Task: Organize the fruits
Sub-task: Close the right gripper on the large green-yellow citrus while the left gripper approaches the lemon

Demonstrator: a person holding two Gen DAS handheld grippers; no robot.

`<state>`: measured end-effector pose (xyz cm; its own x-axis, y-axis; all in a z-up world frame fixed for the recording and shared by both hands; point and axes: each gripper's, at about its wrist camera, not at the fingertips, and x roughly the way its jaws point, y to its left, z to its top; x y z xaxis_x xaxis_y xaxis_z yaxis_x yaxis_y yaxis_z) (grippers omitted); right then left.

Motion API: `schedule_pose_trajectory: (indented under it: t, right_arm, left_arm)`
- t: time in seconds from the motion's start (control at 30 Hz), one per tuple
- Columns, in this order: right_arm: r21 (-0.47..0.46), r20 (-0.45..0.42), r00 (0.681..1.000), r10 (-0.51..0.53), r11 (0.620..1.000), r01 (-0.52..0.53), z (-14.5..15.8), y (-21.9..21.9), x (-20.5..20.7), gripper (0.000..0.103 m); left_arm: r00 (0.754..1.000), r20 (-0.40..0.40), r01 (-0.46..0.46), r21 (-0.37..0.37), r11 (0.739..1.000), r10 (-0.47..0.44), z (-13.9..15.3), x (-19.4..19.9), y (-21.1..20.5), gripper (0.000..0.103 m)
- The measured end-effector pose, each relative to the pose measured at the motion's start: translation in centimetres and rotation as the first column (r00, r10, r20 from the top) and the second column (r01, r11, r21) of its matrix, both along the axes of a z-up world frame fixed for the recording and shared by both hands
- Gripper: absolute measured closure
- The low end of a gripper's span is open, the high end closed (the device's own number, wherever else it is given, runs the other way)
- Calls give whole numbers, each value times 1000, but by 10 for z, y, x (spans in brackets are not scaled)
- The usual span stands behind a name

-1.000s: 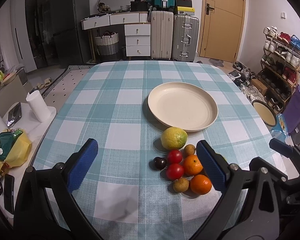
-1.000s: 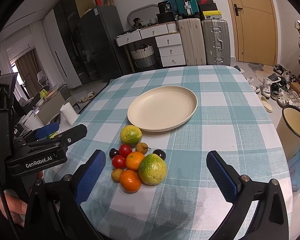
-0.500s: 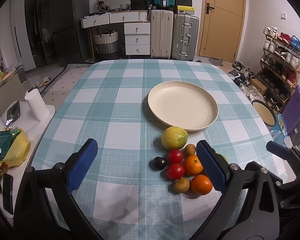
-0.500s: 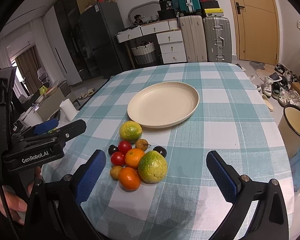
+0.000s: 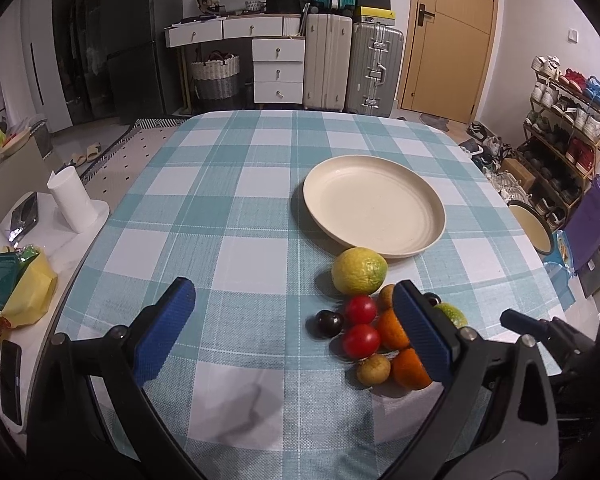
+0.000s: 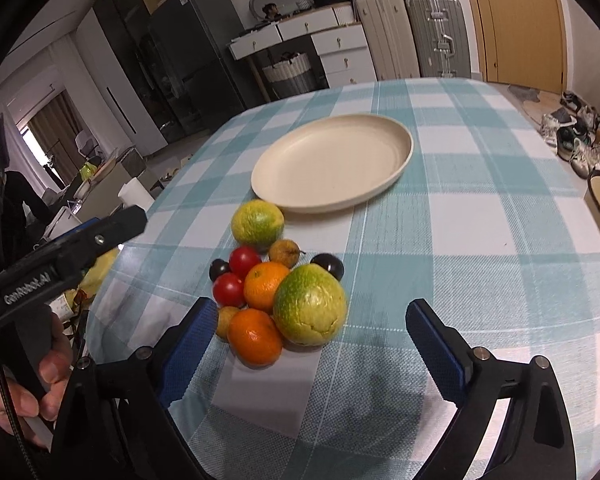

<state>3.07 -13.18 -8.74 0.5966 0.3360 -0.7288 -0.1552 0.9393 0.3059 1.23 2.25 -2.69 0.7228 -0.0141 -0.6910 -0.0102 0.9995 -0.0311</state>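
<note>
A pile of fruit lies on the checked tablecloth in front of an empty cream plate [image 5: 374,210] [image 6: 332,164]. It holds a large green-yellow citrus [image 6: 310,310], a second one [image 5: 359,271] [image 6: 257,222] by the plate, two oranges [image 6: 266,285] [image 6: 255,337], two red tomatoes [image 5: 361,341] [image 6: 244,261], two dark plums [image 5: 329,323] [image 6: 328,266] and small brown fruits [image 5: 374,369] [image 6: 285,251]. My left gripper [image 5: 294,332] is open and empty, left of the pile. My right gripper [image 6: 312,354] is open and empty, low and close before the large citrus.
The table's round edge [image 5: 72,280] falls away on the left to a side surface with a paper roll [image 5: 70,200] and a yellow bag [image 5: 24,288]. A shoe rack [image 5: 564,120] and a bin [image 5: 530,226] stand to the right. Suitcases and drawers stand behind.
My right gripper has moved forward and down toward the fruit pile, so the large citrus looms closer between its fingers. My left gripper has shifted only slightly.
</note>
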Motion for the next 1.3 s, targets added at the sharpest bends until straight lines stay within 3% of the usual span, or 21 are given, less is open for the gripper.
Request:
schedule_pose_trajectory:
  t: [0.1,0.23,0.67,0.93,1.3]
  right_arm:
    - [4,-16,1000,0,1000,0,-7,2,4,6]
    - [40,-49,999,4,999,-2,-17,0,11,17]
    - [128,-106,994,16,992,-2,-34,-3,22,32]
    - [159,-94,995,33,987,-18,-34,-5,21,50]
    - [224,-88,996,23,975,-3,-37,-15,17,53]
  left_arm:
    - [1000,-1,-2,-2,1000,2,0,0,2,4]
    - [1000,-5,-2,-7,1000,2,-2,2,5,4]
    - [1000,-13,-3,-11,1000,3,-7,4,6,4]
    - [1000,-27,-5,-21,1000,5,-11,13,8,4]
    - [997,-72,14,-58,998,-18,-19,32,12,4]
